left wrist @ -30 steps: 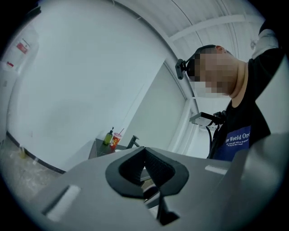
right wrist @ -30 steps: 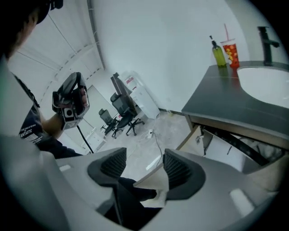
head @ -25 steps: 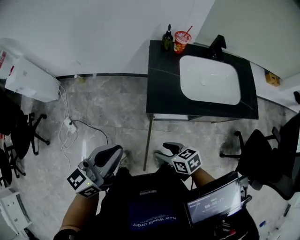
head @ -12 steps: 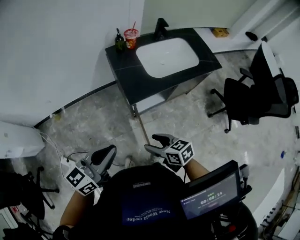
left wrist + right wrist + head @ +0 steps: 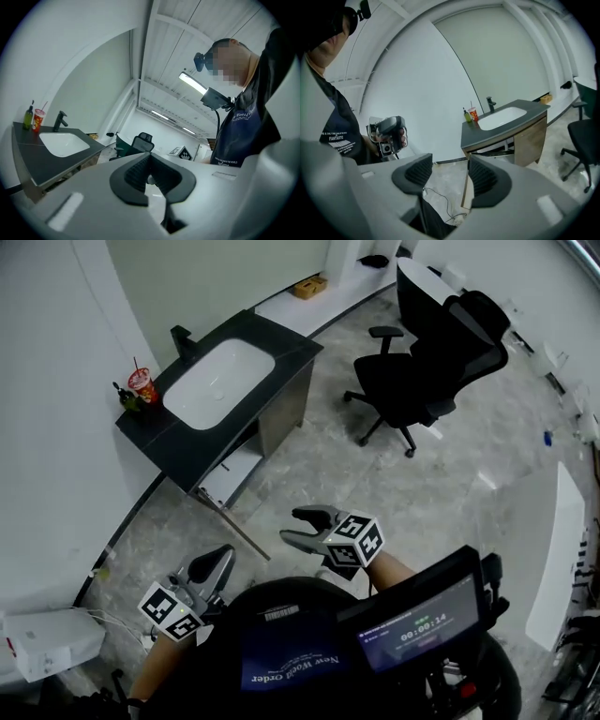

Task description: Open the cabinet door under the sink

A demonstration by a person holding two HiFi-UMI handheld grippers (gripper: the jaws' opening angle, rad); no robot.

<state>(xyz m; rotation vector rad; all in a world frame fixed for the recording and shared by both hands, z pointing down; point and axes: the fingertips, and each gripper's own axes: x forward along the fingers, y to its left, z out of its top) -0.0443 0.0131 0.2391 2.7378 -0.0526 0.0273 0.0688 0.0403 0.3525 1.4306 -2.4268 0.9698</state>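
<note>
Grey ribbed pads of the right gripper (image 5: 450, 176) stand apart with nothing between them, having just narrowed a little; the left gripper (image 5: 150, 171) has its jaws drawn together on nothing. Both are held close to the person's chest, beside a chest-mounted screen (image 5: 412, 634), well apart from the vanity. The cabinet door (image 5: 234, 524) under the sink already stands swung wide, seen edge-on from the head view, its free edge pointing toward the person; the compartment behind it lies exposed. Judged from this, the opening is essentially done. Should more swing be wanted, the right gripper looks the better placed: meet the free edge with spread jaws, follow the hinge arc, and avoid shoving the thin panel sideways. The second wooden door (image 5: 529, 140) beside it is closed. Around: a white box (image 5: 47, 645) on the marble floor (image 5: 309, 465) at the left, off the path; a black office chair (image 5: 403, 381) at the right, well apart from the door. On the black countertop (image 5: 291, 348): white basin (image 5: 216, 381), tap (image 5: 181, 338), red cup with straw (image 5: 141, 385). The floor between person and door shows no obstacle
</note>
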